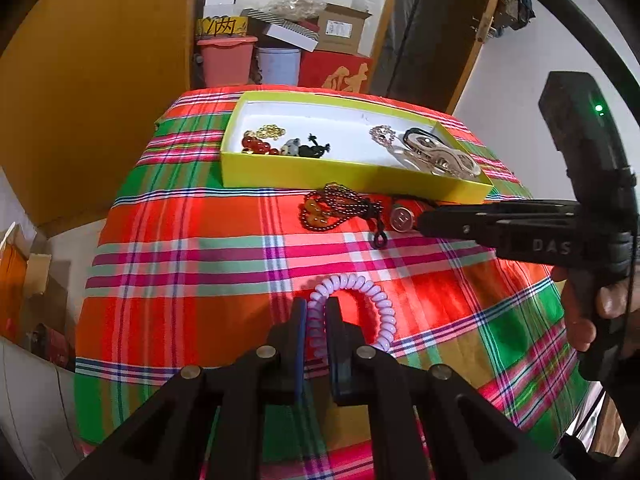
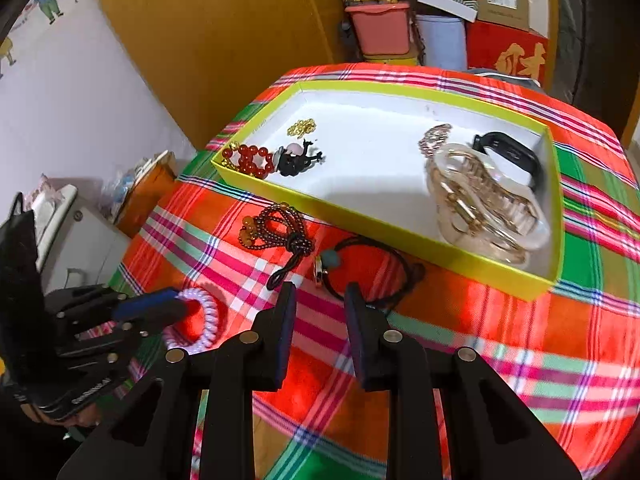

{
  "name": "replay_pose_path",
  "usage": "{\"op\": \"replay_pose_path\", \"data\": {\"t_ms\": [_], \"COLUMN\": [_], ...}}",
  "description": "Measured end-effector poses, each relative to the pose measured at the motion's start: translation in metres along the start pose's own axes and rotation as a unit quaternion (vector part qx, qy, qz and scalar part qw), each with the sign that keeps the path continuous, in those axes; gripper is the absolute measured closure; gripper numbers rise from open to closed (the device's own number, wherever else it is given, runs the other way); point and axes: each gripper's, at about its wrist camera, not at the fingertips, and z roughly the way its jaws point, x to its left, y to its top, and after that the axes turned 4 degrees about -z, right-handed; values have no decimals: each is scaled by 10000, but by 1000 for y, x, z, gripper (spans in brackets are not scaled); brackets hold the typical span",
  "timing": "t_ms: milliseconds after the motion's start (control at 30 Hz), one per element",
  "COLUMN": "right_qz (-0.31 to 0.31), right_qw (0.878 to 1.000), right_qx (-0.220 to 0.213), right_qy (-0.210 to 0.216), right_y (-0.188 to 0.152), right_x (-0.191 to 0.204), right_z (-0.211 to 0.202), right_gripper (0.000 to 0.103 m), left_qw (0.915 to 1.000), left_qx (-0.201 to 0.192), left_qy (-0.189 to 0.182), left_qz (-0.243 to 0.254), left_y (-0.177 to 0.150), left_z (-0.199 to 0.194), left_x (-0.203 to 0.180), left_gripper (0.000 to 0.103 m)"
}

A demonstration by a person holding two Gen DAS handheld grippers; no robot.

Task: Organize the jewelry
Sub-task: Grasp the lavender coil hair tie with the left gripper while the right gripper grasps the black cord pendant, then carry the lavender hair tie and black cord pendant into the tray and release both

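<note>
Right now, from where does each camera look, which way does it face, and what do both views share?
Left wrist: sits behind the left claw, facing the yellow-green cardboard tray; its fingers pinch a lilac plastic spiral hair tie; the right claw enters from the right.
Right wrist: sits behind the open right claw, above a black cord bracelet; the left claw shows lower left.
Shared: tray, hair tie, dark beaded bracelet, plaid tablecloth.

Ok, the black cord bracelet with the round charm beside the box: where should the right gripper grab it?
Probably the near arc of the black cord bracelet, from above. It lies flat on the cloth, the loop open, just ahead of the open right gripper; the metal charm looks slippery.
</note>
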Motion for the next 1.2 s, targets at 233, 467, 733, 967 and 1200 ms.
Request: {"op": "replay_pose_path", "data": {"t_ms": [233, 467, 733, 967, 1200], "right_qz": [-78, -166, -106, -87, -83], "right_qw": [9997, 9995, 9997, 9992, 9973], "right_qx": [199, 196, -38, -347, -696], "right_qy": [-89, -205, -201, -170, -219], "right_y": [8, 9, 6, 8, 31], "right_x": [2, 8, 9, 11, 7], "right_z": [19, 21, -1, -32, -57], "right_gripper": [78, 97, 98, 98, 98], "left_qw": [9999, 9998, 9994, 9990, 9980], "left_qx": [-9, -56, -196, -328, -562], "left_qy": [-42, -85, -155, -210, -226], "left_qz": [-103, -167, -239, -206, -164], "left_y": [1, 4, 14, 31, 68], "left_z": [1, -3, -14, -23, -26], "left_x": [5, 8, 8, 2, 1], "left_gripper": [94, 94, 94, 94, 94]}}
